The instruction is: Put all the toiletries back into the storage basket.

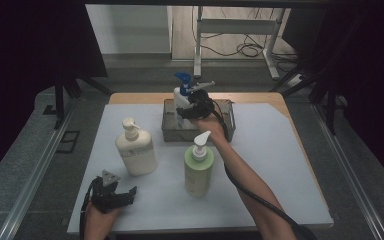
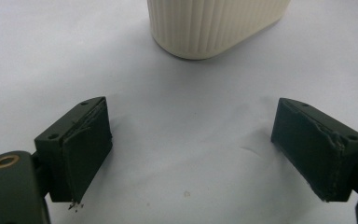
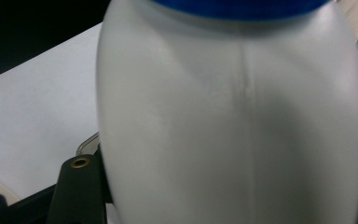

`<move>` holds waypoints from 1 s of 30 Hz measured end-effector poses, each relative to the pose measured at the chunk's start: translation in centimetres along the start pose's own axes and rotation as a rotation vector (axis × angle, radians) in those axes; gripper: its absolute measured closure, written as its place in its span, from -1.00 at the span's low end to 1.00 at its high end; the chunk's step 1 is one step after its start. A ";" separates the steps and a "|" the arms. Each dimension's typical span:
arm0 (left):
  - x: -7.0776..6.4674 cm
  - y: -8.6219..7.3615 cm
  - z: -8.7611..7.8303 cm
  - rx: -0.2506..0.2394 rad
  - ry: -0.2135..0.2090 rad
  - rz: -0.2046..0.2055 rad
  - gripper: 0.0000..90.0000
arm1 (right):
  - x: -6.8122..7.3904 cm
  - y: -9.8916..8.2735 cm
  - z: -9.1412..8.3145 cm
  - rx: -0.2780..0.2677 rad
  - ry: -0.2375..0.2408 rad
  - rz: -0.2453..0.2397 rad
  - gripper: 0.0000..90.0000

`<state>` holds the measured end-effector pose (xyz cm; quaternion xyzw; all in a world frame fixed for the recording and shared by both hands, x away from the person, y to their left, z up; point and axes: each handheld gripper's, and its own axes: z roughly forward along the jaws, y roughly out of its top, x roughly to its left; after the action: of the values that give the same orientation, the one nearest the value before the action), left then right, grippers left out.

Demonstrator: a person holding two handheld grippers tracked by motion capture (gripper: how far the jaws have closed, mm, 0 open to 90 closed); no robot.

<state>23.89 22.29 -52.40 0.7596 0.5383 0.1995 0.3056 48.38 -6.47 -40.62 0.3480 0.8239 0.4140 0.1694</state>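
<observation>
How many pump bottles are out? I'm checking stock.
3: white bottle with blue pump over the basket, in the right gripper; cream bottle left; green bottle centre.

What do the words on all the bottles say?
None can be read.
Cream bottle: a faint label patch on its front, too small and blurred to read.
Green bottle: no legible print.
White bottle with the blue pump, at the wire basket: a small blue mark low on its front, too blurred to read; its plain side in the right gripper view bears no writing.
</observation>
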 end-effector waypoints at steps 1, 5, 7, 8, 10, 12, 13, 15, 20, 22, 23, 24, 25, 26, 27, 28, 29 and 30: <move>0.0 0.0 0.0 -0.001 0.001 0.001 -0.74 | 0.0 0.0 -0.1 -0.004 0.001 0.002 -0.22; 0.0 0.0 0.0 -0.001 0.001 0.000 -0.74 | -0.1 0.1 -0.4 -0.016 0.007 0.000 -0.32; 0.0 0.0 0.0 -0.001 0.001 0.000 -0.74 | -0.1 0.1 -0.6 -0.018 -0.001 -0.005 -0.36; 0.0 0.0 0.0 -0.001 0.001 0.000 -0.74 | -0.1 0.1 -0.6 -0.018 -0.001 -0.005 -0.36; 0.0 0.0 0.0 -0.001 0.001 0.000 -0.74 | -0.3 0.0 -0.9 -0.026 0.004 0.001 -0.40; 0.0 0.0 0.0 -0.001 0.002 0.000 -0.74 | -0.3 -0.1 -1.2 -0.027 0.008 0.003 -0.43; 0.0 0.0 0.0 -0.001 0.001 0.000 -0.74 | -0.4 -0.2 -1.3 -0.028 0.010 -0.001 -0.44; 0.0 0.0 0.0 0.000 0.002 0.001 -0.74 | -0.5 -0.4 -1.5 -0.026 0.017 -0.005 -0.46; 0.0 0.0 0.0 -0.001 0.002 0.000 -0.74 | -0.8 -0.8 -2.2 -0.028 0.026 -0.008 -0.48; 0.0 0.0 0.0 -0.001 0.002 0.000 -0.74 | -0.8 -0.9 -2.3 -0.028 0.027 -0.010 -0.48; 0.0 0.0 0.0 -0.002 0.002 0.000 -0.74 | -0.8 -0.9 -2.4 -0.028 0.028 -0.012 -0.48; 0.0 0.0 0.0 -0.002 0.002 0.000 -0.74 | -0.7 -1.1 -2.8 -0.028 0.034 -0.021 -0.48; 0.0 0.0 0.0 -0.002 0.002 0.000 -0.74 | -0.7 -1.1 -2.9 -0.029 0.035 -0.027 -0.48; 0.0 0.0 0.0 -0.002 0.002 0.000 -0.74 | -0.7 -1.1 -2.9 -0.029 0.035 -0.027 -0.48; 0.0 0.0 0.0 -0.002 0.002 0.000 -0.74 | -0.6 -1.3 -3.2 -0.029 0.041 -0.037 -0.48; 0.0 0.0 0.0 -0.002 0.002 0.000 -0.74 | -0.6 -1.4 -3.3 -0.029 0.042 -0.041 -0.48; 0.0 0.0 0.0 -0.002 0.002 0.000 -0.74 | -0.5 -1.5 -3.4 -0.026 0.046 -0.044 -0.49; 0.0 0.0 0.0 -0.001 0.002 0.001 -0.74 | -0.5 -1.5 -3.5 -0.026 0.047 -0.048 -0.49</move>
<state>23.88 22.28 -52.42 0.7593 0.5382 0.2009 0.3056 46.04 -9.43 -39.75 0.3160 0.8305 0.4283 0.1644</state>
